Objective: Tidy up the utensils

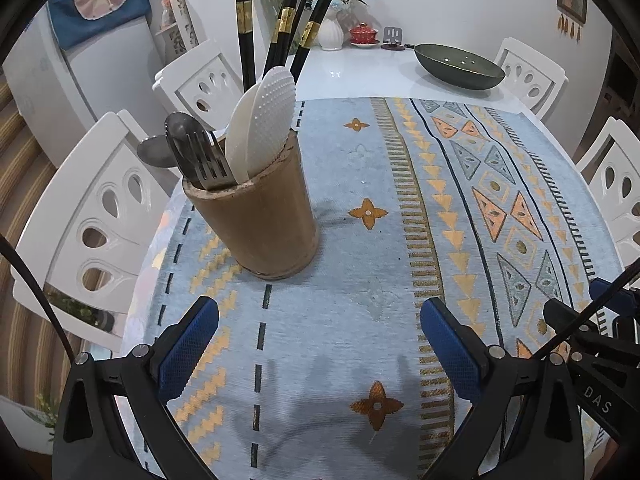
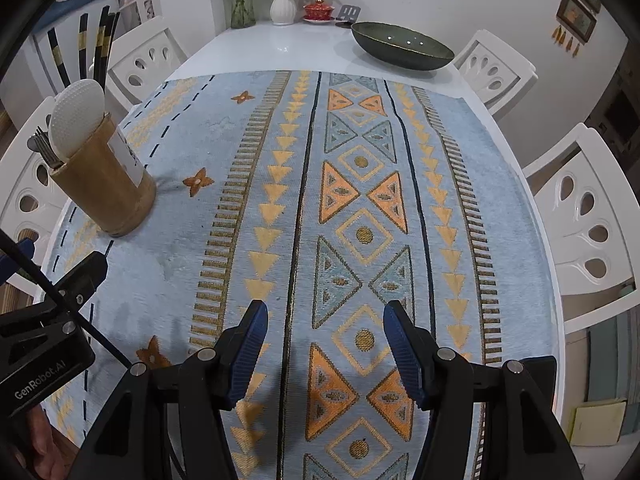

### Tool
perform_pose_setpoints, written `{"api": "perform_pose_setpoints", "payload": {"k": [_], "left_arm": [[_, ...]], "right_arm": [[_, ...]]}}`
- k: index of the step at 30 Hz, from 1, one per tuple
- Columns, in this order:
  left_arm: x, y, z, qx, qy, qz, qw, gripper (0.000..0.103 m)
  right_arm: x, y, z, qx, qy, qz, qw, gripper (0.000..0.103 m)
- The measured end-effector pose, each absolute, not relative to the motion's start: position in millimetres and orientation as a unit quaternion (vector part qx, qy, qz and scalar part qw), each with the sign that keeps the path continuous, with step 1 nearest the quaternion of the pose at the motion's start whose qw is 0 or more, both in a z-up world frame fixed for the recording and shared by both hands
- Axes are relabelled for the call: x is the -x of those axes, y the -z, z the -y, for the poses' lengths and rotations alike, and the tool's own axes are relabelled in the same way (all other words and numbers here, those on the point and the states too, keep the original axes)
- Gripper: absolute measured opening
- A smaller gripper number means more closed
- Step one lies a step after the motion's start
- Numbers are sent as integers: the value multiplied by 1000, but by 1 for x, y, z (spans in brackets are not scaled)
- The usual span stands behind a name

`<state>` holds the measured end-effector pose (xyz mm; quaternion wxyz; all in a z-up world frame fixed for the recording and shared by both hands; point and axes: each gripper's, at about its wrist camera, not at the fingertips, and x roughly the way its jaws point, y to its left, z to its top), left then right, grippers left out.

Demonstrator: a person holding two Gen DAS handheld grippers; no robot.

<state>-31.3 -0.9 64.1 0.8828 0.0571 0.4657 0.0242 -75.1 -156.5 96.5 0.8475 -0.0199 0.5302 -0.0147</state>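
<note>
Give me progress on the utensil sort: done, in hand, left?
Done: chopsticks, rice paddle and fork stand in the bamboo holder. In hand: nothing; left tool and right tool open, empty. Left: no loose utensils visible on the cloth.

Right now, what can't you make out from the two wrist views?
- Utensil handles and lower ends: hidden inside the bamboo holder in both views.
- Spoon: left wrist view shows only part of its bowl, behind the fork.
- Chopsticks: tops cut off by the frame edge in the left wrist view.
- Label on the holder: right wrist view, too small to read.
- Inside of the dark bowl: only partly visible past its near rim.
</note>
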Motion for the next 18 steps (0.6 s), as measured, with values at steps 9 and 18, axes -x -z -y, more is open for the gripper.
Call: {"api": "perform_pose_setpoints", "payload": {"k": [9,18], "left_arm": [[26,-63,2,-64,-34,-465,882,101],[22,-55,-3,-70,-41,-468,880,101]], "right_arm": [[73,-93,154,24,7,-534,845,58],[69,-84,145,29,-1,-539,842,58]]}}
